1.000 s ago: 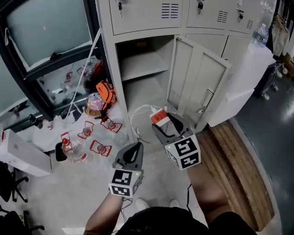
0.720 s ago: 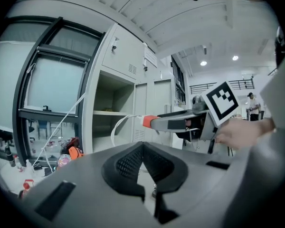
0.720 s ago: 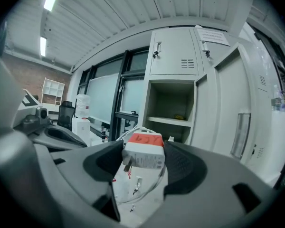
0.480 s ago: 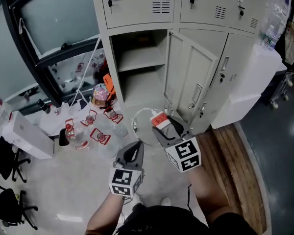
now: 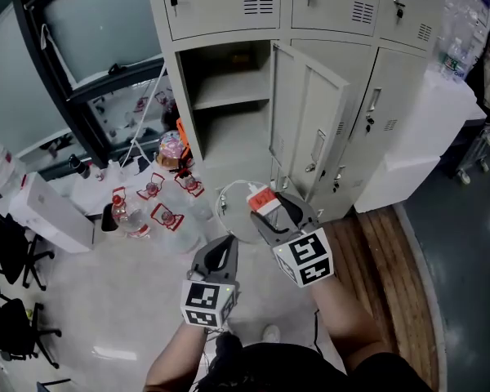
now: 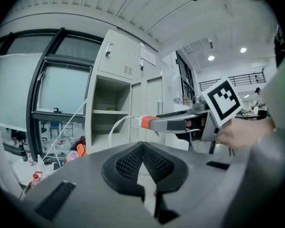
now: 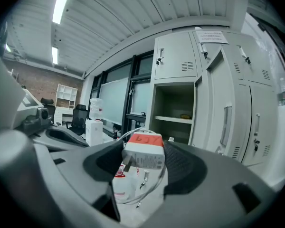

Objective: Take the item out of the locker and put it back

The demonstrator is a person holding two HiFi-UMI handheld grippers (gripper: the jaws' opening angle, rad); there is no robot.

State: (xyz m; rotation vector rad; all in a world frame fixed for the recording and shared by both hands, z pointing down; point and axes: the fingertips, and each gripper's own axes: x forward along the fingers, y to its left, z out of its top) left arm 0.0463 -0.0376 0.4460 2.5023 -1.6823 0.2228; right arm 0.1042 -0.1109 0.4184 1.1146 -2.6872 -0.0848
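My right gripper (image 5: 265, 205) is shut on a white charger (image 5: 263, 200) with an orange-taped top, held in the air in front of the locker. The charger's white cable (image 5: 229, 211) hangs from it in a loop. In the right gripper view the charger (image 7: 143, 151) sits between the two dark pads. The grey locker's lower compartment (image 5: 229, 113) stands open, its door (image 5: 306, 129) swung out to the right. Its shelf looks nearly bare. My left gripper (image 5: 222, 247) is lower and to the left, shut with nothing in it (image 6: 142, 148). The left gripper view shows the charger's orange end (image 6: 146, 122) ahead.
Several water bottles with red labels (image 5: 159, 215) stand on the floor left of the locker, next to an orange object (image 5: 182, 137). A white box (image 5: 45, 211) and black chairs (image 5: 8, 260) are further left. A wooden platform (image 5: 392, 268) runs along the right.
The head view has swung, so the locker now sits higher and more upright in the picture. Both grippers keep their places, and the charger stays in the right gripper.
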